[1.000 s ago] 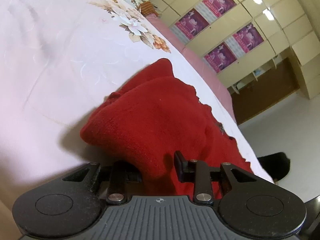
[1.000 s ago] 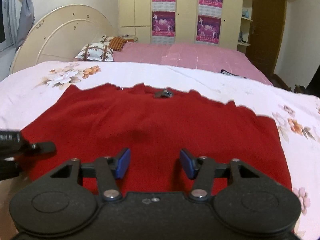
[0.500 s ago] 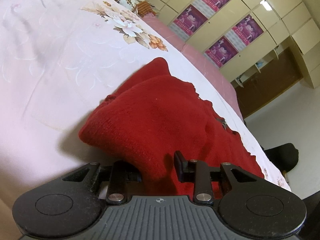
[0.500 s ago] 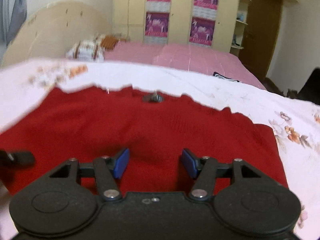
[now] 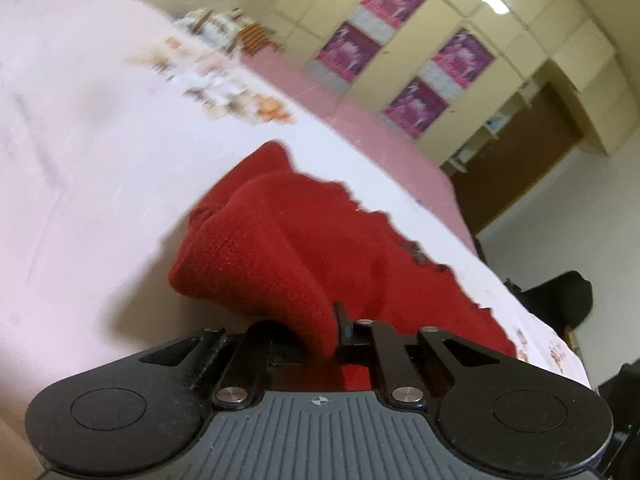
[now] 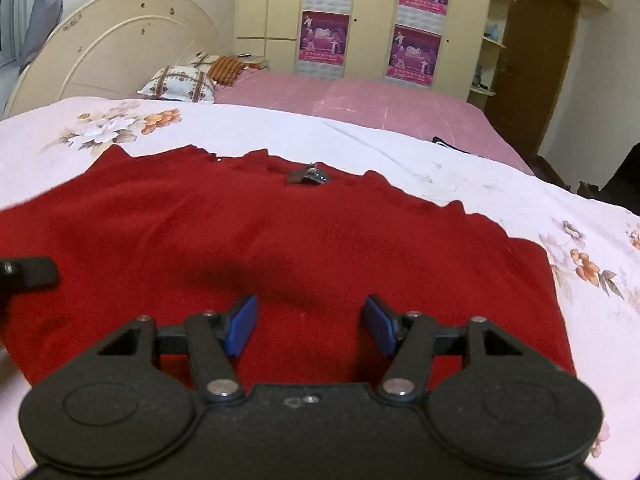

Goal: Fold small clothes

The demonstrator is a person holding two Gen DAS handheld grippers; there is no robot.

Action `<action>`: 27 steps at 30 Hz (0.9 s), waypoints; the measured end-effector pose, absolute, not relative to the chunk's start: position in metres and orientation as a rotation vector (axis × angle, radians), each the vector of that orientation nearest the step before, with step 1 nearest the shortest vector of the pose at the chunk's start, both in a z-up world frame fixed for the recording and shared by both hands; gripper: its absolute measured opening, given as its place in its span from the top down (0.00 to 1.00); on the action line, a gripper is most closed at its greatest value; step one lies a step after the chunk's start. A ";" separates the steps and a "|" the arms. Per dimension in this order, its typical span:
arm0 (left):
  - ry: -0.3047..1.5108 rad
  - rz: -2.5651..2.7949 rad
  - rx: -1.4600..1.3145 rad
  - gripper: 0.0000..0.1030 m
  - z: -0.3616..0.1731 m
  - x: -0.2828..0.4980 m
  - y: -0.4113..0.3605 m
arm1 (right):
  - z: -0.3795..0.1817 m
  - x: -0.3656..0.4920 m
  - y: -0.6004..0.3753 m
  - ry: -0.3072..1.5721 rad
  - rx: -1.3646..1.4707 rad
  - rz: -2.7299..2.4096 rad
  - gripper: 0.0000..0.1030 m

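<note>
Pinched between the jaws of the left gripper (image 5: 320, 332) is a bunched fold at the edge of the red sweater (image 5: 304, 248), lifted a little off the white flowered bedspread (image 5: 80, 168), while the right gripper (image 6: 310, 326) hangs over the near part of the sweater (image 6: 280, 240) with its blue-padded jaws spread wide and nothing between them. Most of the sweater lies flat across the bedspread (image 6: 480, 168), a small dark tag (image 6: 308, 175) at its far edge, with a pink sheet (image 6: 360, 96), a patterned pillow (image 6: 180, 84) and a cream headboard (image 6: 120, 40) beyond it.
</note>
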State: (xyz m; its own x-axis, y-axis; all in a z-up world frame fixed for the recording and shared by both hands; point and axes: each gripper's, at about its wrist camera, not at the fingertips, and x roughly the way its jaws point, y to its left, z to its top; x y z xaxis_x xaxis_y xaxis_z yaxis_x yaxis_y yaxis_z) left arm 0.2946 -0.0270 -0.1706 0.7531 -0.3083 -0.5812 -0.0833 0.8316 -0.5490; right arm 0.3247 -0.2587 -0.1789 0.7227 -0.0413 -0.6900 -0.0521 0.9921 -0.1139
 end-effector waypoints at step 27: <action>0.727 -0.671 0.003 0.89 -0.131 0.251 -0.212 | -0.153 0.223 -0.427 0.689 0.232 -0.282 0.43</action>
State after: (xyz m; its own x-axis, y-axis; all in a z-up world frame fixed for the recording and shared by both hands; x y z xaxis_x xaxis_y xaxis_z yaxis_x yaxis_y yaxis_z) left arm 0.2513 -0.2120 -0.1310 0.5496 -0.5659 -0.6146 0.5677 0.7927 -0.2222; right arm 0.2234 -0.4271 -0.1530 0.7368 -0.1788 -0.6520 0.3305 0.9366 0.1166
